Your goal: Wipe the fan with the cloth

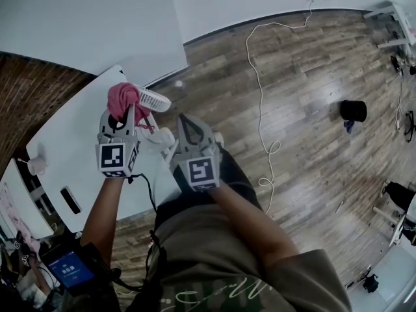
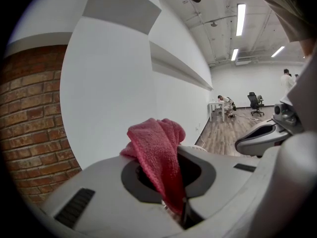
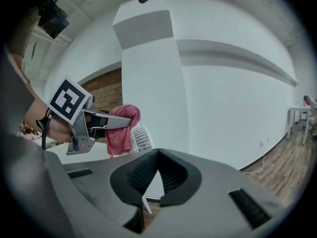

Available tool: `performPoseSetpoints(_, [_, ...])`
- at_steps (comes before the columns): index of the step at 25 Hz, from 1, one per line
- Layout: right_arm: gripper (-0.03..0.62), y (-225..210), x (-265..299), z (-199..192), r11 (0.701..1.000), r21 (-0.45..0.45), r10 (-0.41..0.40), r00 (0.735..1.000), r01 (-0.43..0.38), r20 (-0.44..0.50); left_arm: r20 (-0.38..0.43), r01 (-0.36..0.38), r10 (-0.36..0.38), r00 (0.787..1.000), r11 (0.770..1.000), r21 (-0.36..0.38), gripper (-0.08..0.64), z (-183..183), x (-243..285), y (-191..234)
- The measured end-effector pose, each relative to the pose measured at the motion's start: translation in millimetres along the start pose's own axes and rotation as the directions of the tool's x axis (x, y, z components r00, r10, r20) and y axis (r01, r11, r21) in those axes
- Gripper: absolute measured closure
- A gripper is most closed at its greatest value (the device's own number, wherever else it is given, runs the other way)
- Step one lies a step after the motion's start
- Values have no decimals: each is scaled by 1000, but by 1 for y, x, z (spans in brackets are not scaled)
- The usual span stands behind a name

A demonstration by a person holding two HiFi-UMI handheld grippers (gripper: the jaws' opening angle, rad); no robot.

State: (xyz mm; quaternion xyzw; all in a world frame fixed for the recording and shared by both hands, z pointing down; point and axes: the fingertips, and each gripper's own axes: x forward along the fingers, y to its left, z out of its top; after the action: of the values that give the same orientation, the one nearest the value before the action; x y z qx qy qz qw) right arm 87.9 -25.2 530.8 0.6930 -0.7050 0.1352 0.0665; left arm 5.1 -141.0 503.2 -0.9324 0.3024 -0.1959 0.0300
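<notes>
My left gripper (image 1: pixel 127 114) is shut on a pink cloth (image 1: pixel 122 96), raised over the far end of a white table (image 1: pixel 71 142). The bunched cloth rests against the head of a small white fan (image 1: pixel 155 99). In the left gripper view the cloth (image 2: pixel 158 152) hangs out of the closed jaws of the left gripper (image 2: pixel 179 205). My right gripper (image 1: pixel 183 119) sits just right of the fan's lower body, with its jaws shut. The right gripper view shows the right gripper (image 3: pixel 157 158), with the left gripper (image 3: pixel 111 121), the cloth (image 3: pixel 119 133) and the fan's grille (image 3: pixel 142 140) beyond it. Whether the right jaws pinch any part of the fan is hidden.
A brick wall (image 1: pixel 26 96) and a white wall border the table. On the wood floor to the right lie a white cable (image 1: pixel 260 90) and a black bin (image 1: pixel 353 110). A phone-like screen (image 1: pixel 68 268) hangs near my left forearm. People and chairs (image 2: pixel 225 103) are far off.
</notes>
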Motion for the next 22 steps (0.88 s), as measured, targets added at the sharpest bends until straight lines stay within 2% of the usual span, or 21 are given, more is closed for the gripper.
performPoseSetpoints(8, [592,-1,9,-5,1000,-2,-12,1000,12,-6,15,-8,8,1000,999,-33,506,-9,5,11])
performPoseSetpoints(13, [592,-2,6,-6,1000,6,-19,1000,19,-11,-22,-53,52,998,998,-32,508,-21,0,18])
performPoseSetpoints(22, [592,0,10,-14,1000,-3,-8,1000,8,-24,-58,-49,46,997,998,-49,506,-38,8,26])
